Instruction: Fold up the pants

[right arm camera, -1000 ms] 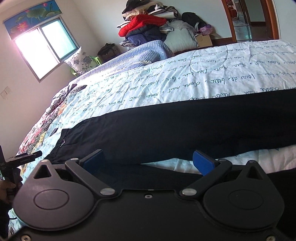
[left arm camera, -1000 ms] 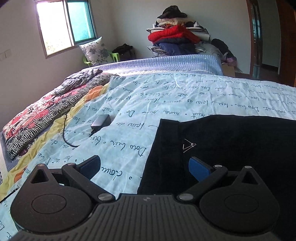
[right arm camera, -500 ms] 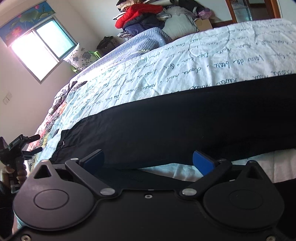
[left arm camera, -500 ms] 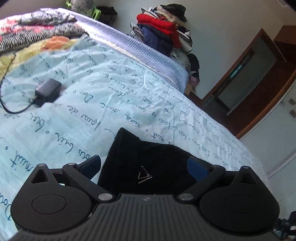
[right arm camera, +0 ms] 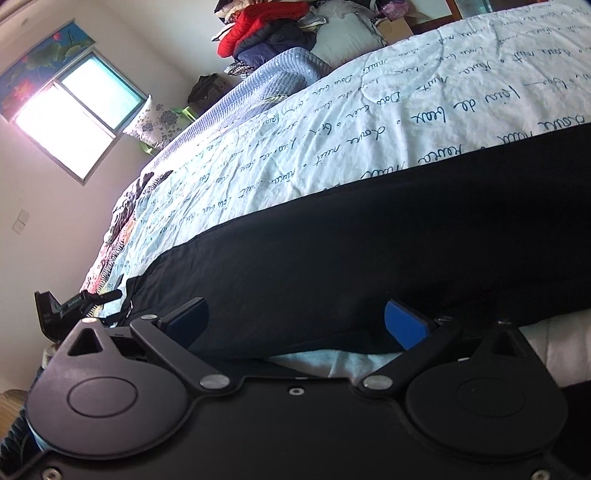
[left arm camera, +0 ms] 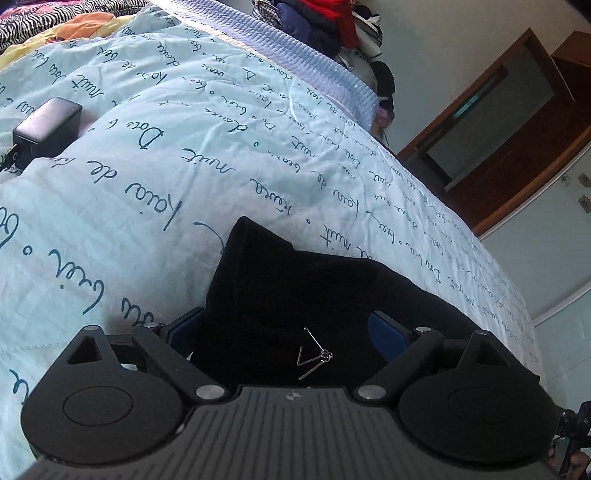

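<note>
**Black pants on the lettered quilt, a gripper at each end**

The black pants [right arm camera: 369,251] lie stretched in a long band across the pale blue quilt [right arm camera: 332,122] printed with dark handwriting; in the left wrist view one end of the pants [left arm camera: 295,295] is bunched into a raised peak between the two blue pads, with a small bent wire clip [left arm camera: 314,356] lying on the cloth close to the camera. The left gripper [left arm camera: 286,328] has its fingers spread wide, the dark fabric filling the gap between them; whether the pads press the cloth cannot be told. The right gripper [right arm camera: 295,321] also stands with its fingers well apart, its blue pads over the near edge of the pants, a strip of quilt showing just below that edge; no grip on the fabric is visible. In the right wrist view the left gripper [right arm camera: 74,306] shows small at the far end of the pants. A dark charger block [left arm camera: 46,129] rests on the quilt, well apart from the pants; beyond the quilt lie a ribbed lilac blanket [right arm camera: 258,96] and a heap of clothes [right arm camera: 266,33] topped with red; a window [right arm camera: 70,114] glows on the wall.
</note>
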Tool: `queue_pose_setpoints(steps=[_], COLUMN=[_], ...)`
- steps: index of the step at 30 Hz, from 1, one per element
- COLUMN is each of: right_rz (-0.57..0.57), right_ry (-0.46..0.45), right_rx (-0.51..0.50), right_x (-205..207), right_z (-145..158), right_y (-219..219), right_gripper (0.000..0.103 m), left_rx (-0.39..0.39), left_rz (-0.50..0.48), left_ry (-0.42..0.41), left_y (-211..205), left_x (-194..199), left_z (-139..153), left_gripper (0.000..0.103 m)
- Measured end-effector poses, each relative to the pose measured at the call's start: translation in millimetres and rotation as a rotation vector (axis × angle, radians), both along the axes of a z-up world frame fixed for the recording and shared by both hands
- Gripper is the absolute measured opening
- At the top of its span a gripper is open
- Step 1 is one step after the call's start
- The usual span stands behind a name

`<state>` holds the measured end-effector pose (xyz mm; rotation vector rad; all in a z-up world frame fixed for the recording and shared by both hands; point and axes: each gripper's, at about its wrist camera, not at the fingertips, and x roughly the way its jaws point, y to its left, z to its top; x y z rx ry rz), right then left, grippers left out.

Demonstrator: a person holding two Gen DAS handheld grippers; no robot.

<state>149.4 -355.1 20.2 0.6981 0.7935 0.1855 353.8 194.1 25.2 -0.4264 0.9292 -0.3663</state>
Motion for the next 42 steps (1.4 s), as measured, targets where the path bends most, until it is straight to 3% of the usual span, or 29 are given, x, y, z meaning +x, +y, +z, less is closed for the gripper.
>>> queue_pose_setpoints(steps=[1,3,6,11,16,19,24,28,29,30,32,38,40,41,42], right_rz=[0.001,0.013,0.039,0.124,0.310,0.364,0.502,0.590,0.618,0.655,0.701,0.751,0.801,0.824,0.837], right_ry=[-0.002,-0.016,-0.049,-0.074,-0.022,0.002,0.089,0.129,0.129,0.129,0.160,0.197,0.199,0.200,0.189], right_rx=[0.003,0.000,-0.018,-0.066,-0.109,-0.101,-0.081,-0.030,-0.014,-0.003,-0.020,-0.035,-0.031,-0.044,-0.065], right_x=[3,11,28,67,125,162,209,221,221,220,219,221,217,215,211], right_z=[1,6,16,26,20,15,-3,-17,-14,-12,-12,-18,-20,-20,-20], right_y=[-2,-4,-6,-1,13,9,3,1,0,1,1,1,9,14,18], right_gripper=[0.103,0.103,0.103,0.103,0.103,0.102,0.102,0.100,0.093,0.075,0.051,0.047,0.034,0.015,0.009], left_rx=[0.009,0.046,0.069,0.101,0.172,0.187,0.127,0.092,0.090,0.090,0.093,0.082,0.089,0.093,0.097], left_rz=[-0.003,-0.005,-0.002,-0.035,-0.064,-0.075,-0.089,-0.084,-0.084,-0.085,-0.089,-0.084,-0.080,-0.079,-0.082], left_ry=[-0.001,-0.004,0.012,-0.024,-0.070,-0.086,-0.108,-0.106,-0.103,-0.100,-0.099,-0.097,-0.093,-0.093,-0.095], left_y=[-1,-1,7,3,-12,-15,-8,-3,-3,-3,-4,-1,-1,-2,-3], left_x=[1,4,7,6,1,-1,-5,-4,-3,-3,-1,4,5,6,6], left_z=[-1,-1,-3,5,14,18,26,25,24,24,22,19,19,19,19], left_gripper=[0.084,0.055,0.032,0.013,0.007,0.007,0.006,0.006,0.006,0.006,0.007,0.007,0.007,0.007,0.007])
